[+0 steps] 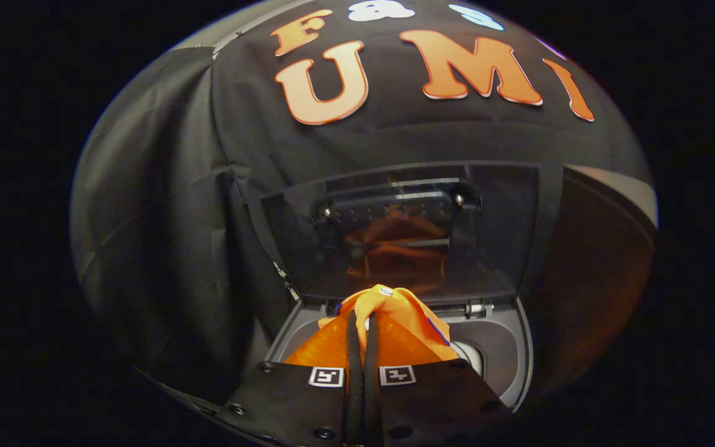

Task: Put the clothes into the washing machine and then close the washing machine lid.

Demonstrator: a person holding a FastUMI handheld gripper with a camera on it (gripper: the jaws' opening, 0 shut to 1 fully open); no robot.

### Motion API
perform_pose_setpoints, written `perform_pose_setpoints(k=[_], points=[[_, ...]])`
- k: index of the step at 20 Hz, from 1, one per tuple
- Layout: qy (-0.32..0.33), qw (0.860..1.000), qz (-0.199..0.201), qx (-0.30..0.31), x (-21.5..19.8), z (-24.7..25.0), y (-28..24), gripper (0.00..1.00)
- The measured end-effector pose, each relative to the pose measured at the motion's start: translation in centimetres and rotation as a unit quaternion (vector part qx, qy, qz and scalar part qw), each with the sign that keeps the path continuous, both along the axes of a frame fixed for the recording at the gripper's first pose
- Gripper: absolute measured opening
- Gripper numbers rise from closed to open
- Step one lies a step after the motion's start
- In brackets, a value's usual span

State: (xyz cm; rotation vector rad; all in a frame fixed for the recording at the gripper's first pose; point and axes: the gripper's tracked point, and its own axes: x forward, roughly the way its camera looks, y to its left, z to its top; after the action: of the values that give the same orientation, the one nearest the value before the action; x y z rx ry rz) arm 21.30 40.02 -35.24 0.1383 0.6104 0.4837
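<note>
My gripper (362, 323) is shut on an orange garment (395, 332) with a thin blue trim; the cloth bunches up over the fingertips and drapes down on both sides of them. Below and beyond the fingers lies the grey top of the washing machine (506, 347), with part of its round tub opening (472, 355) showing to the right of the cloth. The machine's dark see-through lid (494, 230) stands raised behind the opening, and the orange cloth is mirrored in it.
The lid's hinge (478, 307) sits at the back rim of the machine. Black booth cloth (165, 248) hangs close behind and to the left of the machine. A curved pale edge (618, 186) shows to the right of the lid.
</note>
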Motion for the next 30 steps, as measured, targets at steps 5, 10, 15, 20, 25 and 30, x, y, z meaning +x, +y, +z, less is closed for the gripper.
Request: perform_pose_setpoints(k=[5, 10, 15, 20, 25, 30], points=[[0.065, 0.997, -0.021, -0.018, -0.2, -4.7, -0.3, 0.08], [0.114, 0.992, -0.031, -0.037, -0.4, -9.3, -0.6, 0.08], [0.140, 0.988, -0.037, -0.057, -0.3, -11.5, -0.6, 0.08], [0.180, 0.979, -0.047, -0.080, -1.0, -13.1, -1.5, 0.33], [0.168, 0.980, -0.034, -0.105, -1.1, -13.3, -1.7, 1.00], [0.173, 0.979, -0.034, -0.106, -1.4, -13.4, -1.5, 1.00]])
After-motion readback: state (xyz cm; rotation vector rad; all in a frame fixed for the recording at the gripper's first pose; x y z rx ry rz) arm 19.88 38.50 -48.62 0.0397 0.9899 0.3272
